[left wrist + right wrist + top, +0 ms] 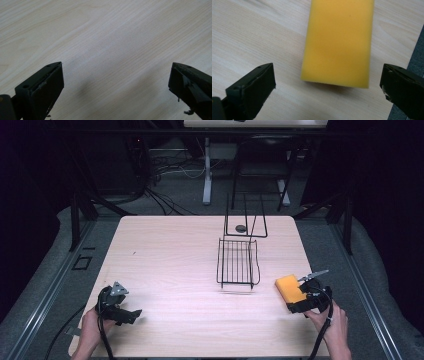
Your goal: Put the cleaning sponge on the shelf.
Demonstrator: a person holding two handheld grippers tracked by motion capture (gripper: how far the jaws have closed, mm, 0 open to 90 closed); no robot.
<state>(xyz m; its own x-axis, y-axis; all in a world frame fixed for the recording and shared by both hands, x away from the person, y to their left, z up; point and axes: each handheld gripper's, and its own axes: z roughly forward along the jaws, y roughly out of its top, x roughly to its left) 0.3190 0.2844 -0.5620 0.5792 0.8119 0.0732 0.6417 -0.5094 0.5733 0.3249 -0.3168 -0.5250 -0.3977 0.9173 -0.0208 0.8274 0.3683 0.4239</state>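
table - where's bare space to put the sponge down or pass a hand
The table is bare left of the wire rack, up to the left gripper, and along the near edge between both grippers. It is tight between the rack and the yellow sponge at the right gripper.

I see my two black hand-held grippers: the left hand-held gripper (131, 314) carries a grey three-cornered plate, and black cables trail from both, including the right hand-held gripper (300, 301).

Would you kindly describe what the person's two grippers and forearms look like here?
Both are black, handheld tools. The left gripper carries a grey three-cornered plate, as does the right gripper. A black cable trails from each. Each has two blocky black jaws with scuffed, fraying pads. The forearms are bare, with no sleeves visible.
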